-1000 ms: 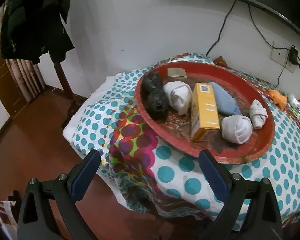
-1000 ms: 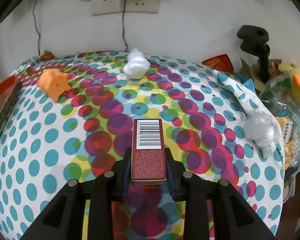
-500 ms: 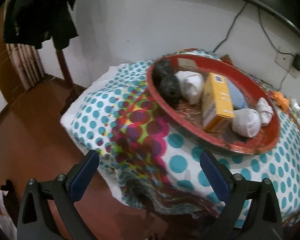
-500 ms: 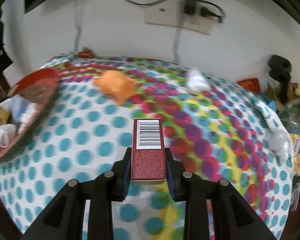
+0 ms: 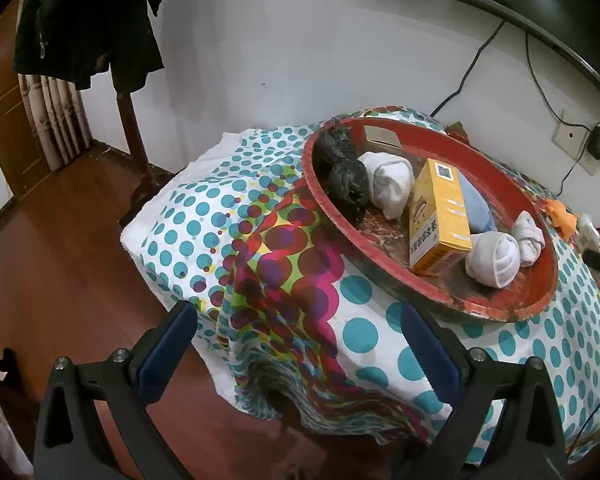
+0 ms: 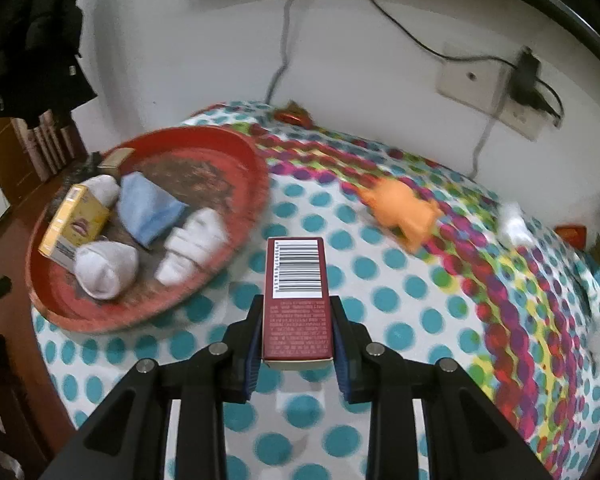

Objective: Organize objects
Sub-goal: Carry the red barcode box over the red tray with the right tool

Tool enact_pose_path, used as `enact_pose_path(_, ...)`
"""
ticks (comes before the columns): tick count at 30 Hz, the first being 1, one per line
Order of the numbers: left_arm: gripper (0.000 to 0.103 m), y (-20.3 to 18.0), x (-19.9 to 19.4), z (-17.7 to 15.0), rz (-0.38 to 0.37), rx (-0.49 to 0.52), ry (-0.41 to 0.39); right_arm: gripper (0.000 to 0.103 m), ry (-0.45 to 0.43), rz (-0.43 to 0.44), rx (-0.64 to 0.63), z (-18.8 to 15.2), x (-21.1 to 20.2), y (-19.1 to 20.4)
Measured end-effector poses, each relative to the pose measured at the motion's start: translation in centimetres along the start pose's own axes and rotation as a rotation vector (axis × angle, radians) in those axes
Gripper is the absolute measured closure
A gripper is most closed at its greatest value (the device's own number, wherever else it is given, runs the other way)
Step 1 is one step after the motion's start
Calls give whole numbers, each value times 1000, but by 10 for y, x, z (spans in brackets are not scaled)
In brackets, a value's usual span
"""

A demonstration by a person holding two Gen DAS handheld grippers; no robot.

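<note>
Right gripper [image 6: 296, 332]: bottom centre of the right wrist view, black arms with blue pads clamped on the two long sides of a dark red rectangular cardboard box [image 6: 297, 300].
Dark red box: held off the cloth, its barcode end pointing away, over the blue-dotted part of the tablecloth just right of the tray.
Left gripper [image 5: 296, 344]: bottom of the left wrist view, fingers spread wide with nothing between them, hanging over the draped corner of the table and the brown wooden floor [image 5: 60, 240].
Tablecloth [image 6: 420, 280]: white fabric printed with teal dots and bands of magenta, green and yellow circles, covering the whole table.
Round red tray [image 5: 540, 240]: right of centre in the left wrist view, left of centre in the right wrist view, resting on the cloth near the table's edge.
Tray contents: a yellow cardboard box [image 5: 438, 220] lying in the middle; a rolled white sock [image 5: 494, 260] touching its near end; a second white sock roll [image 5: 530, 238] beside that; a folded light blue cloth [image 5: 476, 208] behind the box; another white bundle [image 5: 392, 182] and two crumpled black bags [image 5: 346, 180] to its left; a small tan box [image 5: 382, 135] at the far rim.
Orange toy animal [image 6: 404, 208]: on the cloth, upper right of the held box, well apart from the tray.
Wall: white, with a socket plate [image 6: 470, 80] and black cables, upper right.
</note>
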State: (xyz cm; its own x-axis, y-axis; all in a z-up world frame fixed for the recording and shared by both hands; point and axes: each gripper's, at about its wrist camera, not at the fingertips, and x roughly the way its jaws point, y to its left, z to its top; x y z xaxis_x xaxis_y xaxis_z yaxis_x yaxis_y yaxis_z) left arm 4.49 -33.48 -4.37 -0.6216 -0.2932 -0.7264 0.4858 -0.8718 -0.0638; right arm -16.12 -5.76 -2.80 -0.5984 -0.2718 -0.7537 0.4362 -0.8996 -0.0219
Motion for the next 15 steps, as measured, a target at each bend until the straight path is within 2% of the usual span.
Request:
enact_pose_path(9,1,2,3,0,10,0,6,73,-23,93,-73,22,-10,53)
enact_pose_path(15,1,1,3,0,5,4,3,73,2,139,-119,28,3,90)
